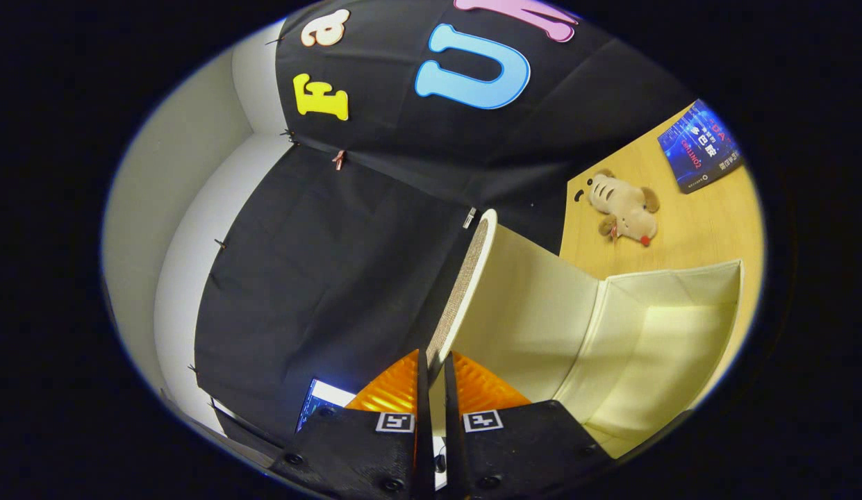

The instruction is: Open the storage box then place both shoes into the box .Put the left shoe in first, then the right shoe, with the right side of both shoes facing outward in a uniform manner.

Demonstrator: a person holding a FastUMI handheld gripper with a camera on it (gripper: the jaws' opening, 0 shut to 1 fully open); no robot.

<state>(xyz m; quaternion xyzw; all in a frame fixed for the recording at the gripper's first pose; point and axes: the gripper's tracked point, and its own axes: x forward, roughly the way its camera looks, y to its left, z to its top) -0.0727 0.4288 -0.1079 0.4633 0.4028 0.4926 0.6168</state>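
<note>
Gripper point(431, 375), bottom centre of frame: its 2 ribbed fingers are closed on the thin edge of the storage box lid point(521, 312). The lid is raised; smooth cream inside, woven texture along its rim. Storage box point(674, 326), lower right, shows cream fabric walls. Upper right, on the wooden table point(708, 229), lie a plush toy point(625, 208) and a glossy book point(701, 146).

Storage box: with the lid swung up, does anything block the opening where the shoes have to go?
Nothing visible does. The tool is shut on the lid, holding it raised, and the storage box interior looks bare.
</note>
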